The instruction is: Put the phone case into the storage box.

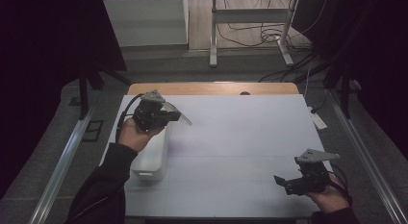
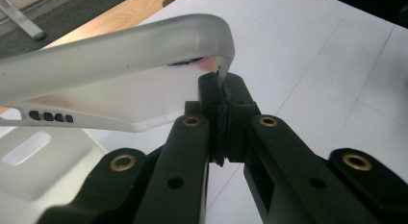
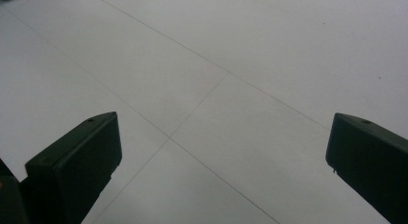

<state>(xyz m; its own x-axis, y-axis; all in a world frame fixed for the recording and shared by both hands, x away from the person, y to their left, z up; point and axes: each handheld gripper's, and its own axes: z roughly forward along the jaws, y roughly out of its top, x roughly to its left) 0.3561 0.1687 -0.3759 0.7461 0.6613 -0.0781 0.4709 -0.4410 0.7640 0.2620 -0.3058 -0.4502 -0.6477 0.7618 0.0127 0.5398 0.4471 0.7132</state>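
Looks like a lab or recording studio bay, not a home. A wooden-edged table (image 1: 211, 88) at centre frame is covered by a plain white gridded sheet (image 1: 240, 152). Black curtains (image 1: 43, 51) hang down the left and right edges of the frame. At upper centre, a grey metal stand (image 1: 250, 15) sits on a pale wood-look floor, with loose black cables (image 1: 260, 34) tangled round its feet. Grey carpet surrounds the table; a long aluminium rail (image 1: 62, 161) runs along the lower left. A white power strip (image 1: 317, 120) lies at right.
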